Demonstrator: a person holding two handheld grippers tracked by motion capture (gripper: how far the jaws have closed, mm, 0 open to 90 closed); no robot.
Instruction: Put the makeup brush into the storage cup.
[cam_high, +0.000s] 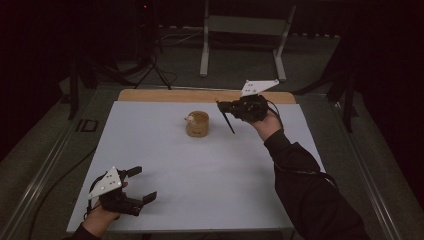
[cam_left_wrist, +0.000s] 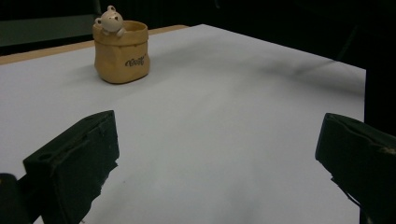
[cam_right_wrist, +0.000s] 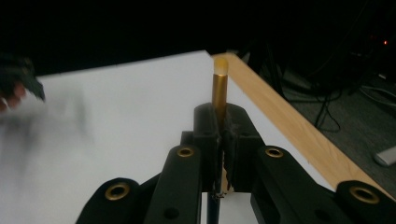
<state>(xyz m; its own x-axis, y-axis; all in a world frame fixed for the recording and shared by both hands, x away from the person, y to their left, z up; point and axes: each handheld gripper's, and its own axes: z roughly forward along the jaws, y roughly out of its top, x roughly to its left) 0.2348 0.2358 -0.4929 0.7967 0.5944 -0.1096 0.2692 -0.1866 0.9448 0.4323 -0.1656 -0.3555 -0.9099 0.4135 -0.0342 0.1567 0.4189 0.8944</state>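
Note:
A small tan pot (cam_high: 197, 125) with a little bear figure on its rim stands on the white sheet, past the table's middle; in the left gripper view the pot (cam_left_wrist: 122, 52) sits at the upper left. My right gripper (cam_high: 223, 105) hovers just right of the pot, shut on a thin dark pencil (cam_high: 228, 122) that slants down toward the table. In the right gripper view my right gripper (cam_right_wrist: 222, 122) clamps the pencil (cam_right_wrist: 219, 88), whose gold band and pale eraser tip stick up above the jaws. My left gripper (cam_high: 142, 184) rests near the front left corner, wide open with nothing in it (cam_left_wrist: 219, 158).
A white sheet (cam_high: 200, 175) covers the wooden table, whose bare far edge (cam_high: 150, 95) shows. Behind the table are a metal stand (cam_high: 242, 35), a tripod and cables on the floor. A person's dark sleeve (cam_high: 310, 195) reaches in from the lower right.

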